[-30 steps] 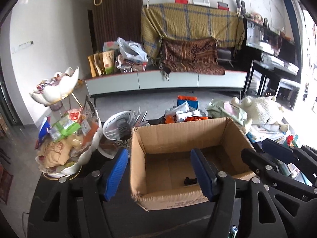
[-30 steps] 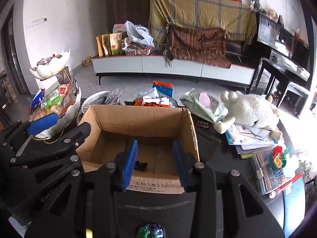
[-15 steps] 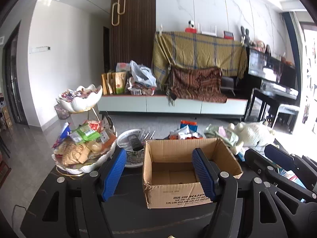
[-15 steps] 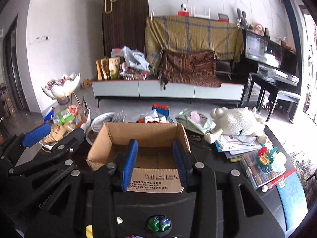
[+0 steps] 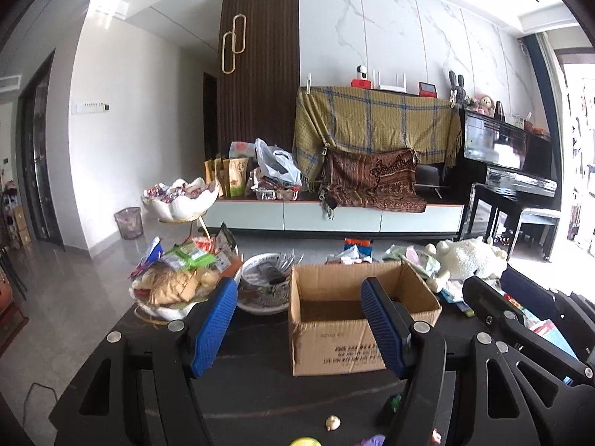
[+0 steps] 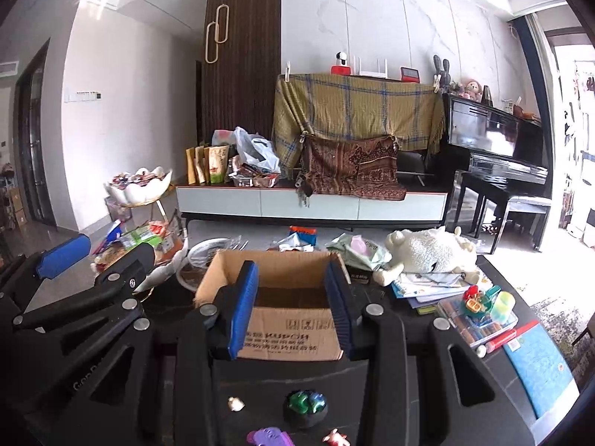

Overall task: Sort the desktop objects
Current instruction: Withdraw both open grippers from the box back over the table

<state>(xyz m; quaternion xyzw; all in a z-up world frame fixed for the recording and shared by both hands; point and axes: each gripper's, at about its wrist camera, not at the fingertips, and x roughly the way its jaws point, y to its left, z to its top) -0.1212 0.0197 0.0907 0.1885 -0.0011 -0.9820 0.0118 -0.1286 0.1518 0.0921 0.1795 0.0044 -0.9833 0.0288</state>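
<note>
Dark bench (image 6: 427,379), left to right. At the left edge, a white tiered dish (image 5: 169,306) heaped with snack packets; just beside it, a patterned bowl (image 5: 260,297) holding small items. Near the middle, an open cardboard box (image 6: 290,330), upright, flaps raised; its interior is not visible. Behind the box, toward the far edge, loose packets (image 6: 299,241). To the right, a white plush toy (image 6: 431,251) lies on a stack of books (image 6: 427,286); nearer the right edge, a clear case of coloured pens (image 6: 472,319) and a blue notebook (image 6: 539,364). At the near edge, small toys: a green-and-blue ball (image 6: 306,401), a purple piece (image 6: 269,438) and a pale bead (image 6: 236,404). The left gripper (image 5: 299,325) stands wide apart with nothing between its blue pads. The right gripper (image 6: 292,304) is narrower, also with nothing held; the box lies beyond both, apart from the pads.
</note>
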